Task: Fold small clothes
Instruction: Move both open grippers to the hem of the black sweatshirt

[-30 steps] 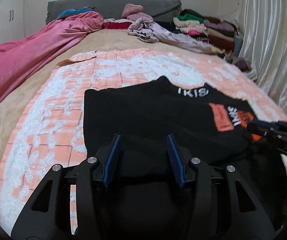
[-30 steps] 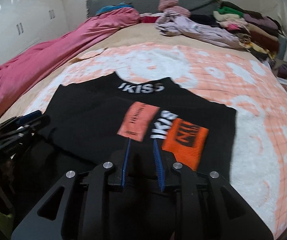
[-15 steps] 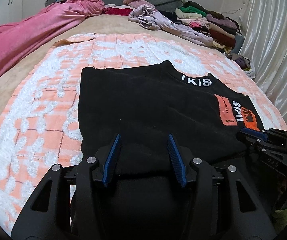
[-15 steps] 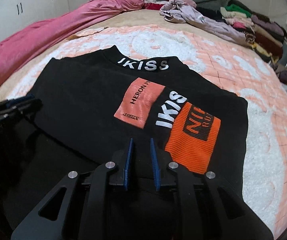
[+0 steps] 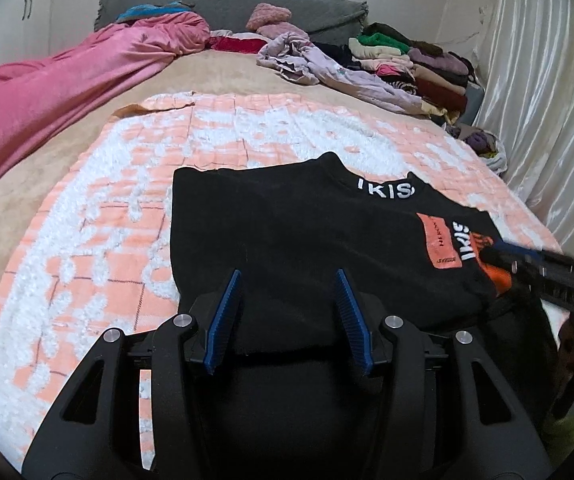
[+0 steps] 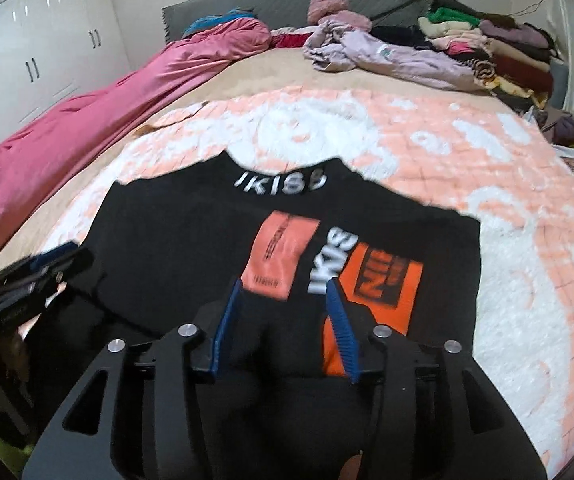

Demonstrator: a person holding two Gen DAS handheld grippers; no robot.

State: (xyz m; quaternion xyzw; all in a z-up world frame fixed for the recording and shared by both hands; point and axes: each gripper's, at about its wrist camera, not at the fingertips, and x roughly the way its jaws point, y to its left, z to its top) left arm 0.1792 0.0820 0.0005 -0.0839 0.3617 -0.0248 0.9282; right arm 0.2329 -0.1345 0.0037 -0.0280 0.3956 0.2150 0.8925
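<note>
A black garment (image 5: 287, 240) with white "IKISS" lettering and orange patches lies flat on an orange-and-white blanket (image 5: 107, 240). It also shows in the right wrist view (image 6: 191, 248). My left gripper (image 5: 289, 280) is open and empty, low over the garment's near left part. My right gripper (image 6: 285, 286) is open and empty, low over the near edge by the orange patches (image 6: 379, 284). The right gripper shows at the right in the left wrist view (image 5: 499, 254). The left gripper shows at the left in the right wrist view (image 6: 71, 254).
A pink duvet (image 5: 47, 88) lies along the left of the bed. A loose lilac garment (image 5: 327, 68) and a pile of folded clothes (image 5: 419, 64) lie at the back right. A grey headboard cushion (image 5: 227, 4) and white curtain (image 5: 547, 80) bound the bed.
My right gripper's jaws have opened from nearly shut and it has drawn back a little. The left gripper has stayed open and shifted only slightly.
</note>
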